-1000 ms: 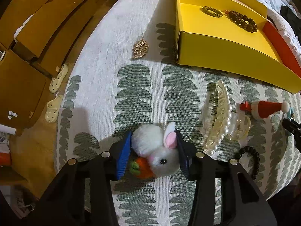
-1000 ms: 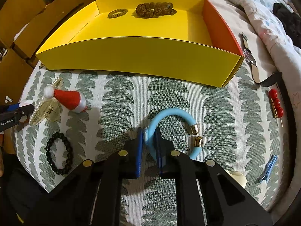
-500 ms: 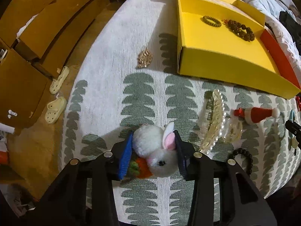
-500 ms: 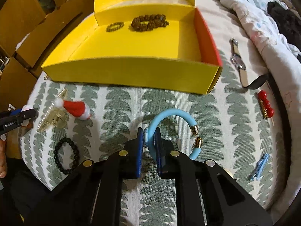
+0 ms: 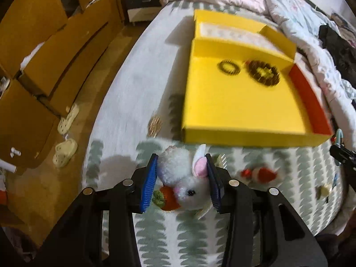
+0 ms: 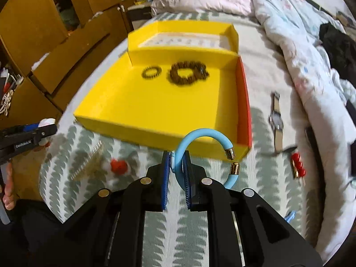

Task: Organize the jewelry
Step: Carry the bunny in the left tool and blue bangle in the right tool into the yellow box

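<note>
My left gripper (image 5: 181,174) is shut on a white plush rabbit clip (image 5: 184,178) with a pink ear and an orange carrot, held above the patterned cloth. My right gripper (image 6: 176,171) is shut on a light blue open bangle (image 6: 200,136) with gold end caps, also lifted off the cloth. Beyond both lies the yellow box (image 5: 240,133) (image 6: 124,124) with one red side wall. On its floor rest a small dark coil ring (image 5: 228,66) (image 6: 151,73) and a brown bead bracelet (image 5: 263,73) (image 6: 189,73).
On the cloth lie a red Santa-hat clip (image 5: 260,173) (image 6: 119,165), a pearl hair claw (image 6: 89,162), a gold leaf earring (image 5: 155,123), a wristwatch (image 6: 277,120) and a red berry pin (image 6: 299,164). Cardboard boxes (image 5: 44,51) and slippers (image 5: 66,149) stand left; bedding (image 6: 300,33) lies behind.
Both grippers have risen off the cloth with their items still gripped. The yellow box now shows from higher up and the loose pieces on the cloth look smaller and farther below.
</note>
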{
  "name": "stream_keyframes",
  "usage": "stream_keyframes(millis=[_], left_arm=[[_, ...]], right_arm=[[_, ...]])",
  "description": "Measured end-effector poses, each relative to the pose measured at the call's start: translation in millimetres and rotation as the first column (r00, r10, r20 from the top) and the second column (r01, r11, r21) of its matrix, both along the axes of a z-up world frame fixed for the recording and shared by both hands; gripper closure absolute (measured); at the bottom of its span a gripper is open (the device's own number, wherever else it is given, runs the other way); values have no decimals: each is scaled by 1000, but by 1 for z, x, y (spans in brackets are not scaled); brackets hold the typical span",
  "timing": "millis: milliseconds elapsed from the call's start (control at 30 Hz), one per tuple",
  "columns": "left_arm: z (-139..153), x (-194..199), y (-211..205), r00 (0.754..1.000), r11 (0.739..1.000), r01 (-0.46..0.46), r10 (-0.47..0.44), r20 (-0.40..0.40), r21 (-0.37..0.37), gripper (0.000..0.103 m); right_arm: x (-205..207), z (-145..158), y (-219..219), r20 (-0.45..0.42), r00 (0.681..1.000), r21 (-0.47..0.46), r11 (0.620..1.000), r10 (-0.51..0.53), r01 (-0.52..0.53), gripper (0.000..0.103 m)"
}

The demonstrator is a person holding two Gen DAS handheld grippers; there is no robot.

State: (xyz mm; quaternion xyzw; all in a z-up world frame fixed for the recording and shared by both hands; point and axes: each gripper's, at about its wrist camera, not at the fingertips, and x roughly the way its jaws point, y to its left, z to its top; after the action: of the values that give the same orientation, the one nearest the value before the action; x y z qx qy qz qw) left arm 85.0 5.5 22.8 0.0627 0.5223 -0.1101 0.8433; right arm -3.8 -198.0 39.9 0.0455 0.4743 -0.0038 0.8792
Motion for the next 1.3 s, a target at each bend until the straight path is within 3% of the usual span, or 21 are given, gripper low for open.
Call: stream_keyframes(millis=[167, 367, 800, 1300], left_arm=[[18, 21, -25, 1000, 1000, 19, -19, 24, -20, 61], [17, 49, -56, 999, 999, 40, -39, 23, -28, 61], [-39, 111, -99, 995, 999, 46, -47, -87, -22, 61], [-71, 139, -114, 991, 998, 59, -54, -122, 34, 61]], right_arm=[[29, 13, 3, 11, 1000, 4, 1000, 24, -24, 90], [75, 7, 6, -9, 999, 15, 999, 52, -52, 90], [142, -48, -19, -116, 992, 42, 998, 42, -37, 90], [175, -85, -15, -177, 982, 56, 997, 70, -61, 90]])
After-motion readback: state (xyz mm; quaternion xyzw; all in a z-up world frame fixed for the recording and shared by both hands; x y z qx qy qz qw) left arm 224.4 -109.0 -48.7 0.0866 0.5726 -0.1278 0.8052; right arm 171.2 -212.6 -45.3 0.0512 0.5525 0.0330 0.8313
